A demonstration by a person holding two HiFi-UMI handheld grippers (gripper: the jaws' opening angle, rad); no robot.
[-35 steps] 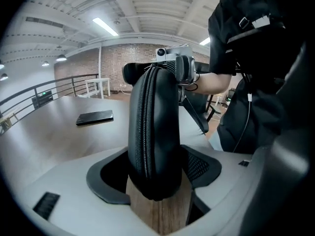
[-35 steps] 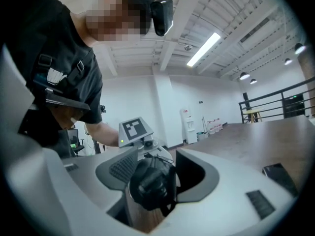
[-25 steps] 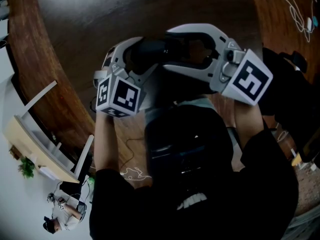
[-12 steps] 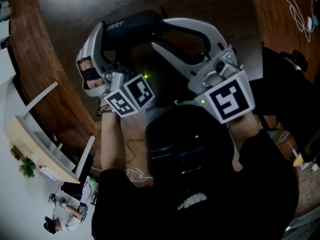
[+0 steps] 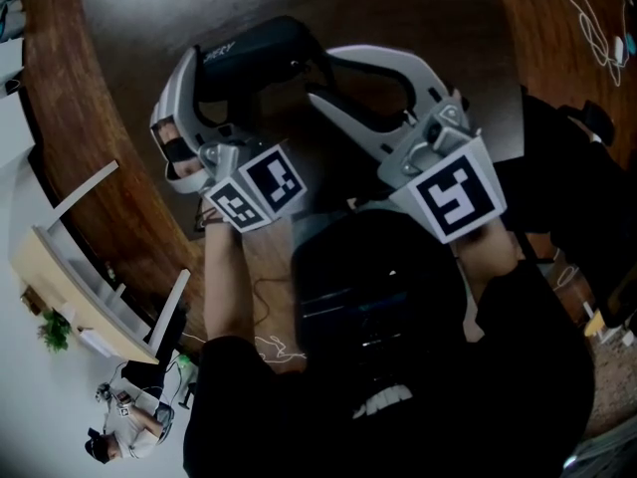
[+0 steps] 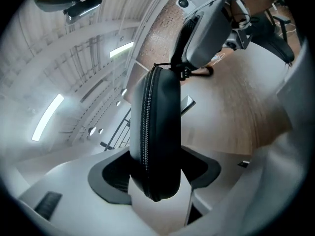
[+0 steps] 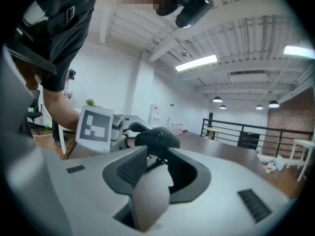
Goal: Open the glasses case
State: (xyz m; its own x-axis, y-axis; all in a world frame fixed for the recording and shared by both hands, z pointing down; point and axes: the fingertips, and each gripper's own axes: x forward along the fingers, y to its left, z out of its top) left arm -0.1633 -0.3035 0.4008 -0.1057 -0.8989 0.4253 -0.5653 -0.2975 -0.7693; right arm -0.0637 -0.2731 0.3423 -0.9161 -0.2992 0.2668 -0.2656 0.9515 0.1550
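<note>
The black zipped glasses case [image 5: 261, 48] is held up in the air between both grippers, above the wooden table [image 5: 70, 137]. My left gripper [image 5: 211, 66] is shut on its near end; in the left gripper view the case [image 6: 158, 132] stands on edge between the jaws, with its zipper facing the camera. My right gripper [image 5: 320, 80] meets the case's far end. There its narrowed jaws pinch the zipper pull [image 6: 184, 73]. In the right gripper view the case [image 7: 158, 135] sits just beyond the jaws, with the pull [image 7: 156, 162] between them.
A white desk [image 5: 85, 302] stands at the lower left, with a seated person [image 5: 127, 418] beyond it. Loose white cables [image 5: 589, 18] lie at the top right. A dark railing [image 7: 246, 134] crosses the background of the right gripper view.
My left gripper has risen and turned with the case, so the case now lies across the top. The right gripper has rolled and come onto the case's end.
</note>
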